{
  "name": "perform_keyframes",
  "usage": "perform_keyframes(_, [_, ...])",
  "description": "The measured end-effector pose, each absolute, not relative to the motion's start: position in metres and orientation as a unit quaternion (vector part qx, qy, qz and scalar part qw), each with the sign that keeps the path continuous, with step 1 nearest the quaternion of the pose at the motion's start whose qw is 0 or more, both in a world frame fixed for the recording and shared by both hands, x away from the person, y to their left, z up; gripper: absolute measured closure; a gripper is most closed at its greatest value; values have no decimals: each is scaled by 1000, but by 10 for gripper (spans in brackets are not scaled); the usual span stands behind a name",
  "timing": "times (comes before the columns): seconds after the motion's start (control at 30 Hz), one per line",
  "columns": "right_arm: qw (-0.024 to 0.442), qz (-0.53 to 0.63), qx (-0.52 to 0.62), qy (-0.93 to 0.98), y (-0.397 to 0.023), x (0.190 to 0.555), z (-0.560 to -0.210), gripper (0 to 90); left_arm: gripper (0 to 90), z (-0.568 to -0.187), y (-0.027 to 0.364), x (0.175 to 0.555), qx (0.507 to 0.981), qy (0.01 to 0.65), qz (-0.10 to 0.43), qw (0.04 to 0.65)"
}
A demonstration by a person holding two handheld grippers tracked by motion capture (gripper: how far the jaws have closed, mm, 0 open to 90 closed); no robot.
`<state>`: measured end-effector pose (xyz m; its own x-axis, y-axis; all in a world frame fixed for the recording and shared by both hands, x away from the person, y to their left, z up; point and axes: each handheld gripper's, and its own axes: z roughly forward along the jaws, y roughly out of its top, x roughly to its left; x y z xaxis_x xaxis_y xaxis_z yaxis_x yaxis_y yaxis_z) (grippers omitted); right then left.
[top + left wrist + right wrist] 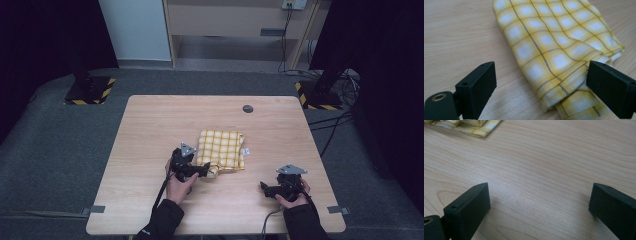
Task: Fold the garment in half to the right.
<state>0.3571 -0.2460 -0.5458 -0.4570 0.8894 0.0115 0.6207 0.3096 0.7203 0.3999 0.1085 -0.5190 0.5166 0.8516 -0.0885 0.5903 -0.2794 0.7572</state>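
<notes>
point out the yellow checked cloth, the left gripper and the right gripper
yellow checked cloth (221, 148), high view, middle of the folded top layer
left gripper (206, 170), high view, tip of its open jaws at the cloth's near corner
right gripper (263, 186), high view, tip of its open jaws over the bare wood

You have one folded checked cloth (221, 148), two grippers, left (206, 171) and right (263, 186), and seemingly one grommet (248, 108).

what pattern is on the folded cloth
Yellow and white checks with thin dark lines on the cloth, clearest in the left gripper view.
</notes>
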Motion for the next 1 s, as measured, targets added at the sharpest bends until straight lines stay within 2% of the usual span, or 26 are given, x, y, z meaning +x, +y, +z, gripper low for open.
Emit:
perform_keyframes(0.4, [199, 337, 481, 784, -246, 357, -546, 35, 80, -527, 103, 400, 803, 448, 178, 349])
perform_keyframes(0.53, [200, 337, 481, 784, -246, 357, -546, 35, 77, -517, 108, 395, 799, 445, 179, 362])
perform_keyframes(0.77, [200, 336, 481, 785, -246, 358, -546, 31, 77, -497, 120, 386, 768, 453, 167, 421])
perform_keyframes(1.0, [200, 336, 481, 785, -246, 358, -546, 31, 72, -493, 122, 378, 777, 445, 170, 411])
